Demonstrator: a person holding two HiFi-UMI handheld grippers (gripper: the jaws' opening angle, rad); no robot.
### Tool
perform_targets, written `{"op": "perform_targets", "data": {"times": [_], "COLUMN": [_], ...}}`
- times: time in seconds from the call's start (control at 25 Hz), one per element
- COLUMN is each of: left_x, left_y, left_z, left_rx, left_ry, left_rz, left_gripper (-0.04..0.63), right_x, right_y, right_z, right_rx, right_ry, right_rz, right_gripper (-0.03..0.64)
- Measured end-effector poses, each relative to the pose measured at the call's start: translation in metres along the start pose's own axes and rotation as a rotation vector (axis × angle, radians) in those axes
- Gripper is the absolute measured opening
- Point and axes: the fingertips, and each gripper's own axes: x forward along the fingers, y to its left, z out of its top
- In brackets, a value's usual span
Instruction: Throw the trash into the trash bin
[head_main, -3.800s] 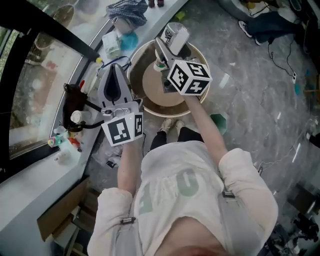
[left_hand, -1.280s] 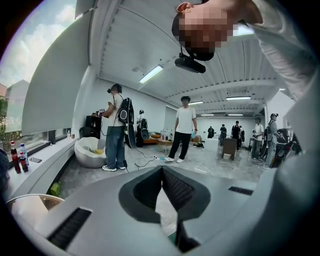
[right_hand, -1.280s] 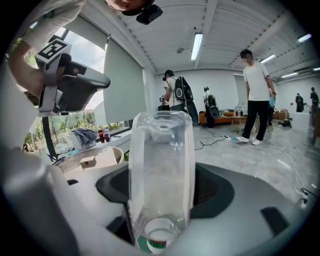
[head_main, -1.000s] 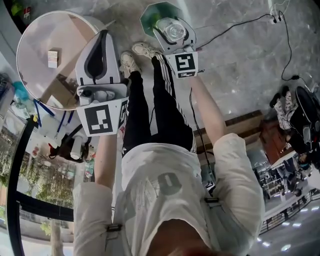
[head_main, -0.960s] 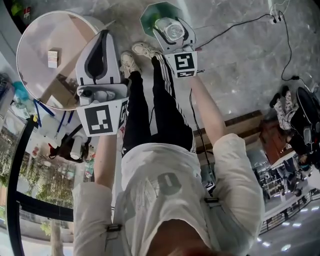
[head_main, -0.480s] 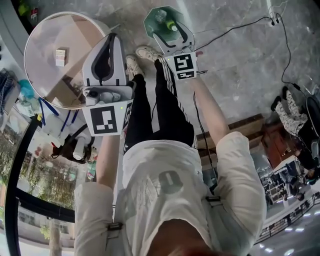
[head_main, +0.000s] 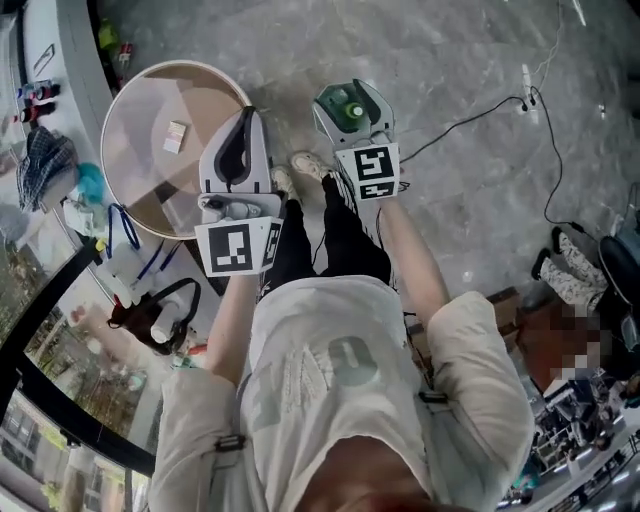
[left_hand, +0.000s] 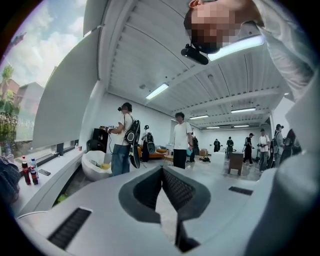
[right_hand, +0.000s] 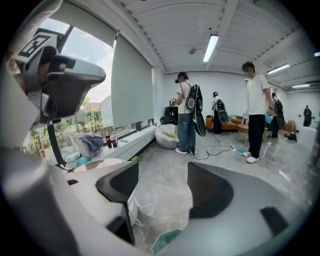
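In the head view my right gripper (head_main: 352, 92) hangs open straight above the small green trash bin (head_main: 337, 100) on the floor. A clear bottle with a green cap (head_main: 353, 112) lies inside the bin, between the spread jaws and free of them. The right gripper view shows the right gripper (right_hand: 162, 170) wide apart over the bin's clear liner (right_hand: 160, 210) and green rim (right_hand: 167, 241). My left gripper (head_main: 247, 112) is held beside the round table, shut with nothing in it. In its own view the left gripper (left_hand: 162, 170) points out into the room, tips touching.
A round wooden table (head_main: 130, 175) with a small box (head_main: 176, 130) stands to the left. A cluttered window ledge (head_main: 60, 190) runs past it. The person's shoes (head_main: 305, 165) are next to the bin. A cable (head_main: 470, 110) crosses the floor. People (right_hand: 189, 120) stand farther off.
One second ago my right gripper was shut on the clear bottle above the green bin. Its jaws have opened and the bottle now lies in the bin. The left gripper stayed shut.
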Motion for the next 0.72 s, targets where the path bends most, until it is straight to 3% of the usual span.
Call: {"op": "perform_targets", "data": {"times": [0.08, 0.12, 0.2, 0.32, 0.44, 0.72], "left_x": [-0.011, -0.018, -0.029, -0.045, -0.068, -0.141], "left_y": [0.01, 0.015, 0.027, 0.048, 0.069, 0.112], "left_z": [0.026, 0.039, 0.065, 0.103, 0.137, 0.183], "left_rx": [0.008, 0.014, 0.029, 0.061, 0.1, 0.157], "left_ry": [-0.041, -0.062, -0.105, -0.18, -0.252, -0.365], "left_rz": [0.032, 0.047, 0.082, 0.145, 0.207, 0.39], "left_gripper": [0.012, 0.012, 0.012, 0.012, 0.012, 0.012], "right_x": [-0.001, -0.003, -0.009, -0.017, -0.027, -0.054], "right_y": [0.008, 0.013, 0.024, 0.05, 0.082, 0.184], "right_z": [0.045, 0.069, 0.118, 0.192, 0.256, 0.339], "right_rx": [-0.001, -0.018, -0.094, -0.188, -0.197, -0.167], "right_ry": [-0.057, -0.086, -0.144, -0.268, -0.389, -0.551], "right_rz": [0.005, -0.004, -0.037, -0.019, 0.022, 0.211], "right_gripper": [0.314, 0.275, 0.029, 0.014, 0.014, 0.014]}}
